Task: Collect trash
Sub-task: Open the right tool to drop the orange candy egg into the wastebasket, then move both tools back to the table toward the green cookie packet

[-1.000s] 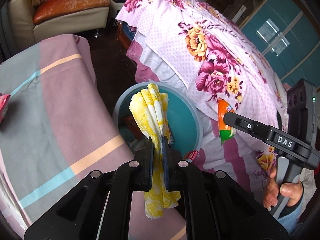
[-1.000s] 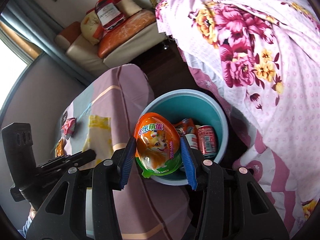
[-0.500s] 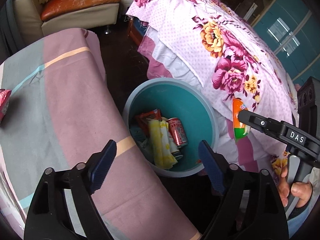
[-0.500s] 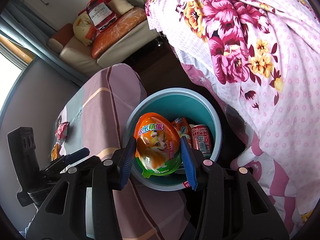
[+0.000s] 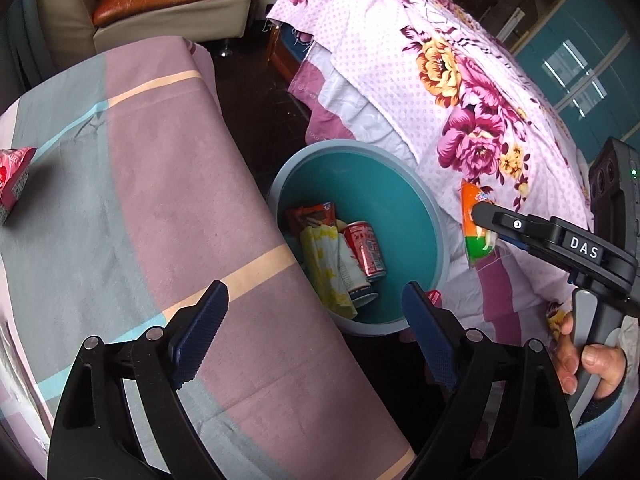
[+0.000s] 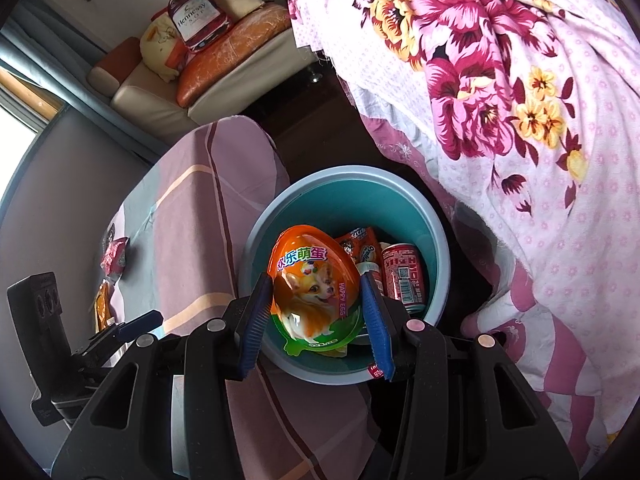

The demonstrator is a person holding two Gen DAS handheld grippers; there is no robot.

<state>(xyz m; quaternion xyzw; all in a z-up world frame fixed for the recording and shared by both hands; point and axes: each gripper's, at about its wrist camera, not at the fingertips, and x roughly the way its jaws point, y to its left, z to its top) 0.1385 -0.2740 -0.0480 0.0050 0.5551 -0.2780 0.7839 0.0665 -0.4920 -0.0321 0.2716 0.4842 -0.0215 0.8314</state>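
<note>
Bin point(image 6: 436, 248) drop underway: left hand-held gripper point(image 5: 316, 332) released, empty; right hand-held gripper point(image 6: 316, 312) grasping egg packet point(image 6: 312, 292), next to let go.

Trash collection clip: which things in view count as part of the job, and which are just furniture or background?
Job:
bin
egg-shaped packet in the right gripper
yellow wrapper
red can
red packet on the table
left gripper, open

Background:
floral bedspread
sofa
striped tablecloth
</note>
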